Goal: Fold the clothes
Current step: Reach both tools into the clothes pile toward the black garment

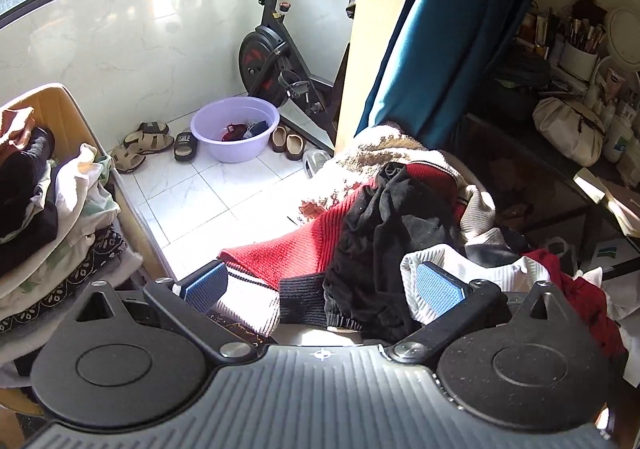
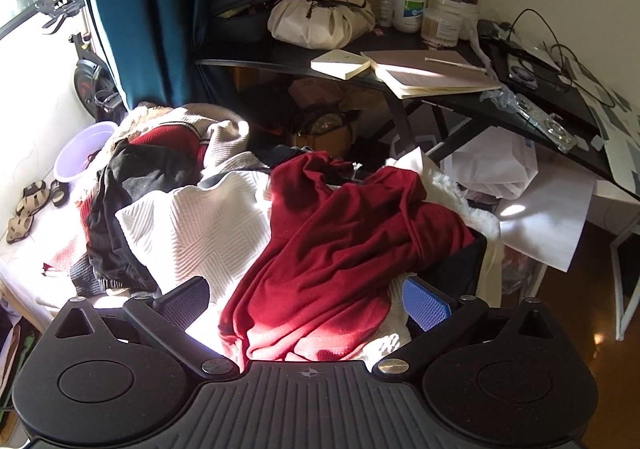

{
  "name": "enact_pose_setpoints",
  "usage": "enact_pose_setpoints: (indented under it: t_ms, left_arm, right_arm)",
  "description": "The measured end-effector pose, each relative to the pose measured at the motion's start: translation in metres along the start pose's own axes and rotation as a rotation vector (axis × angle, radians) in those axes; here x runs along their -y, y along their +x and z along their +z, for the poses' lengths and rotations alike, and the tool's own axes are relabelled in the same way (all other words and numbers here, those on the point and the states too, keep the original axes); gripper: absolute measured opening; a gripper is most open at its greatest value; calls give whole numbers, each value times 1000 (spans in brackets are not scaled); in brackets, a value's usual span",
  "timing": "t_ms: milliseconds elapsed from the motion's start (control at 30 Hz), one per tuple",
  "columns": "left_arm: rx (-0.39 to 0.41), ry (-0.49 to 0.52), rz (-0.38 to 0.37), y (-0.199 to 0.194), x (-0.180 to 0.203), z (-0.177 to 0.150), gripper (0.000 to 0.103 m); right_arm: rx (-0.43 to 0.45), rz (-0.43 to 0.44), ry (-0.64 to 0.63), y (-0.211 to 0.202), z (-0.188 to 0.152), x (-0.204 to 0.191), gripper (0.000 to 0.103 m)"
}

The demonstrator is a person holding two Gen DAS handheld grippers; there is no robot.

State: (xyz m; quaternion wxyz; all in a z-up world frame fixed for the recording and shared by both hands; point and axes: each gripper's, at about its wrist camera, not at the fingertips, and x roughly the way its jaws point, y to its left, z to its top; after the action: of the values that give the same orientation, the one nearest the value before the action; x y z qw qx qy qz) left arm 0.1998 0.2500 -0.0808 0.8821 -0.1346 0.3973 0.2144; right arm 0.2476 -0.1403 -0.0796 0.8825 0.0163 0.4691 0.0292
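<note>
A heap of unfolded clothes lies ahead of both grippers. In the left wrist view a black garment (image 1: 384,233) lies on a red knit sweater (image 1: 296,249), with a white textured garment (image 1: 500,277) at the right. My left gripper (image 1: 322,285) is open and empty, just in front of the black garment. In the right wrist view a dark red garment (image 2: 340,245) lies over the white textured garment (image 2: 200,225), with the black garment (image 2: 132,185) at the left. My right gripper (image 2: 306,301) is open, its jaws on either side of the dark red garment's near edge.
A stack of folded clothes (image 1: 52,225) sits at the left. A purple basin (image 1: 235,127), sandals (image 1: 140,149) and an exercise bike (image 1: 276,49) stand on the tiled floor. A teal curtain (image 1: 432,37) hangs behind. A cluttered black desk (image 2: 532,105) with notebooks (image 2: 432,73) stands at the right.
</note>
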Motion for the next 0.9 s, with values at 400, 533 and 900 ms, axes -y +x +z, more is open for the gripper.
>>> enact_pose_setpoints:
  t_ms: [400, 533, 900]
  left_arm:
    - [-204, 29, 25, 130, -58, 36, 102]
    - [-218, 73, 46, 156, -80, 51, 102]
    - [-267, 103, 76, 187, -119, 56, 102]
  right_arm:
    - [14, -19, -120, 105, 55, -132, 83]
    - [4, 98, -170, 164, 81, -211, 68]
    - [-123, 142, -339, 303, 111, -376, 62]
